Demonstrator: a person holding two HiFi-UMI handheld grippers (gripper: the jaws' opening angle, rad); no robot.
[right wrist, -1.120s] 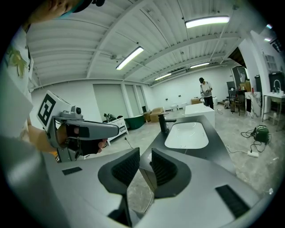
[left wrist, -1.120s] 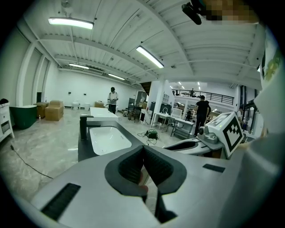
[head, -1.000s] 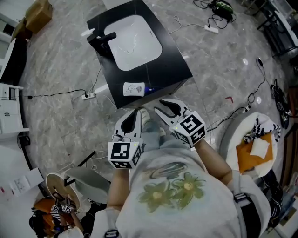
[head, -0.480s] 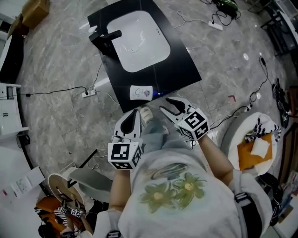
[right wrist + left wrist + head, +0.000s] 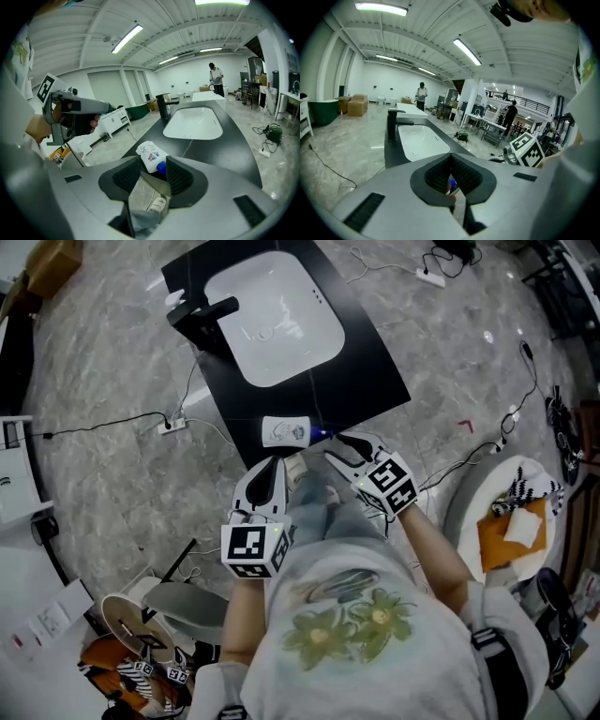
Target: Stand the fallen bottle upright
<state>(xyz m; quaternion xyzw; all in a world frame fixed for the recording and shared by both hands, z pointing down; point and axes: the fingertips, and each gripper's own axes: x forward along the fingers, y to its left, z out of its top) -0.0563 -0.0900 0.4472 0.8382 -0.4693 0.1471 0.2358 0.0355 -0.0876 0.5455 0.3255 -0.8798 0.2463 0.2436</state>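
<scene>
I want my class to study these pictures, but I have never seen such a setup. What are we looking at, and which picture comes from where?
A person holds a two-jaw hand-held gripper in each hand. The top-down picture comes from a head camera; the other two cameras ride on the hand-held grippers. On the black counter, near the white sink, a white bottle with a blue cap lies on its side. The left hand-held gripper is shut and empty. The right hand-held gripper has just been opening its jaws; the bottle lies just ahead, not held.

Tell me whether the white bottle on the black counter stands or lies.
Lying: the bottle rests flat on the counter, its blue cap pointing sideways.
</scene>
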